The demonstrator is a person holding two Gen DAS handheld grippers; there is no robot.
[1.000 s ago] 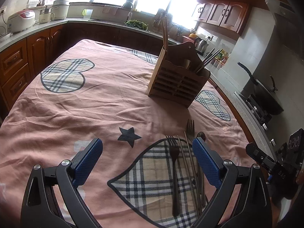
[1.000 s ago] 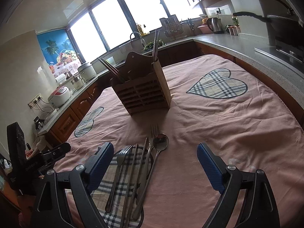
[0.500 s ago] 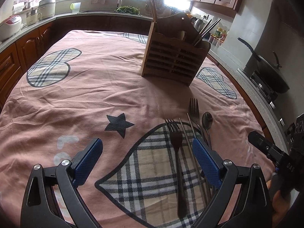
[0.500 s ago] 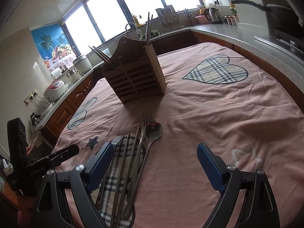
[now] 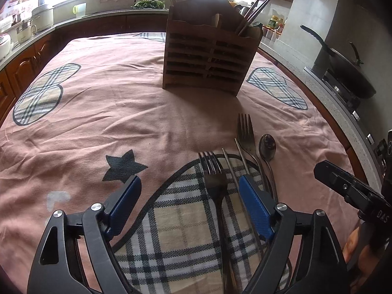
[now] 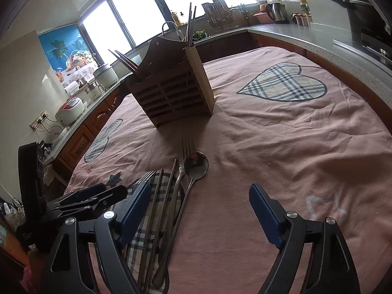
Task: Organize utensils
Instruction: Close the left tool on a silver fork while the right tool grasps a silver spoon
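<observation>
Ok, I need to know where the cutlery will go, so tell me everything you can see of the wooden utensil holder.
The wooden utensil holder is a brown box with a slatted front, a plain paler side panel and a taller arched back. It stands upright on the pink tablecloth, beyond the loose forks and spoon, touching none of them. It seems split into compartments. Dark chopsticks lean out of one end, another pair stands at the other, and a pale handle shows between them. No hand-held gripper touches it.

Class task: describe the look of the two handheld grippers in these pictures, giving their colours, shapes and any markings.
The left gripper and right gripper look alike: black, angular plastic linkage arms with triangular cut-outs, joined by round silver pins. Each finger ends in a flat, ribbed blue pad. White lettering, partly readable as "DAS", marks the right gripper's black body in the left wrist view.
</observation>
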